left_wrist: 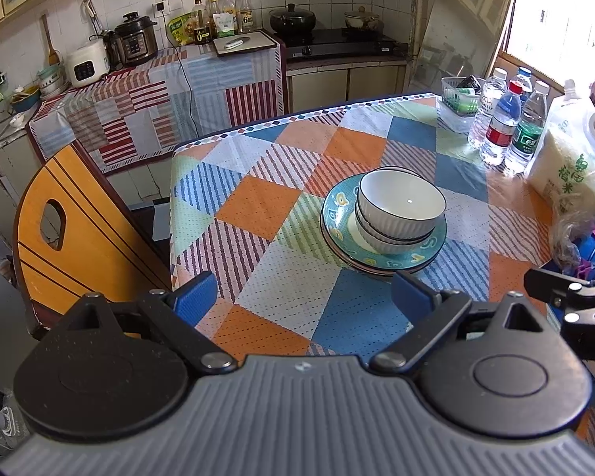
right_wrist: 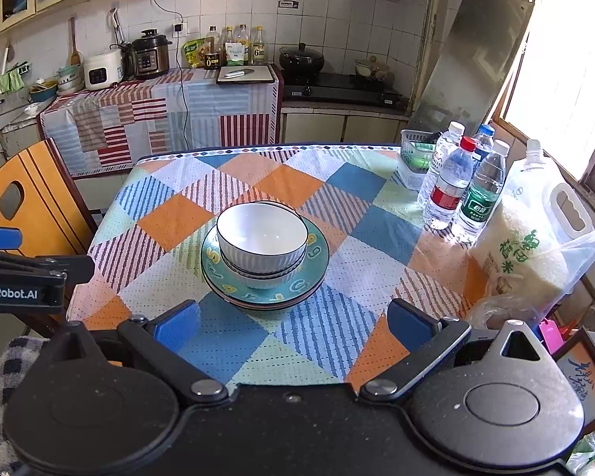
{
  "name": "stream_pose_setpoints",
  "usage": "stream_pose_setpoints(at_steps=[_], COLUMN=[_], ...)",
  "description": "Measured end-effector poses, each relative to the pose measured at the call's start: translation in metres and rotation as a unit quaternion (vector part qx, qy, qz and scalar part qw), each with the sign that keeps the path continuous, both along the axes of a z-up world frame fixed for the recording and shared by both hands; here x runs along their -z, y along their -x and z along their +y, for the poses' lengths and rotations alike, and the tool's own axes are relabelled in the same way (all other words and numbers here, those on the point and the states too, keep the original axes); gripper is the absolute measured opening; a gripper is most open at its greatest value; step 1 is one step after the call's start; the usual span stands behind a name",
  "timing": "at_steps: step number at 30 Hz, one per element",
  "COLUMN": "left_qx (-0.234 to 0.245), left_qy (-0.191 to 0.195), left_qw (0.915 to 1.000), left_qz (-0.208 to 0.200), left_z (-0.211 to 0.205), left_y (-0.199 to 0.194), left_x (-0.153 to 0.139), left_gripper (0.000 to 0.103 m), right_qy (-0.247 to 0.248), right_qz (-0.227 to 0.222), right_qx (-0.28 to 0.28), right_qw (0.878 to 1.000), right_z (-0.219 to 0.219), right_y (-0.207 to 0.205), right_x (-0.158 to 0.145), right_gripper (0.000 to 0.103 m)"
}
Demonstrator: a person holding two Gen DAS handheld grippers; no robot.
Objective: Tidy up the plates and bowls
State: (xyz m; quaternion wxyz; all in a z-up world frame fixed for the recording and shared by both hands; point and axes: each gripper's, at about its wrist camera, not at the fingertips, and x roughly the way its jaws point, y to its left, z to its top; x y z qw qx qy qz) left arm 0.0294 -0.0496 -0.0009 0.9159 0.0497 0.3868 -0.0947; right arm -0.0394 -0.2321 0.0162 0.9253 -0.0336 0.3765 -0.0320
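**Bowls nested on plates at table centre; both grippers wide and empty**

Left wrist view: the left gripper (left_wrist: 303, 297) sits at the bottom of the frame, its 2 blue pads (left_wrist: 196, 297) spread wide with only tablecloth between them. It holds nothing. The plates (left_wrist: 337, 214), teal-rimmed with yellow markings, lie stacked flat right of frame centre, just above the right pad; at least 2 rims show, exact count cannot be told. On them stand the bowls (left_wrist: 400, 208), white, ribbed, dark-rimmed, mouths facing up; 2 are clearly nested, and a further rim peeks behind the top one. The stack is round, so no long axis applies; the top bowl leans slightly toward the left of the frame. Part of the right gripper's body enters at the right edge.

Right wrist view: the right gripper (right_wrist: 293, 327) occupies the bottom of the frame, pads (right_wrist: 410, 323) equally far apart, grasping nothing. The plates (right_wrist: 317, 256) and bowls (right_wrist: 261, 240) sit at frame centre, directly above the gap between the pads and apart from both.

Surroundings: the table (right_wrist: 377, 214) carries a checked cloth. 4 bottles (right_wrist: 448, 190) stand at upper right beside a small basket (right_wrist: 412, 154) and a rice bag (right_wrist: 523, 254). A chair (right_wrist: 31, 206) stands at the left edge.
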Motion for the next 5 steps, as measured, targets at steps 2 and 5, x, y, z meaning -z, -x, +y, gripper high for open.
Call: stream_pose_setpoints(at_steps=[2,5], left_qx=[0.001,0.001], left_qy=[-0.001,-0.002], left_qw=[1.0000,1.0000], left_qz=[0.000,0.000], left_z=[-0.0005,-0.0007], left_y=[0.0004,0.0007], left_x=[-0.0002,-0.0003], left_gripper=[0.096,0.096], right_qy=[0.000,-0.001], right_qz=[0.001,0.001], right_qx=[0.000,0.000], right_qw=[1.000,1.000], right_z=[-0.0003,-0.0013], right_y=[-0.0005,-0.0009], right_x=[0.0005,0.0002], right_gripper=[0.102,0.102])
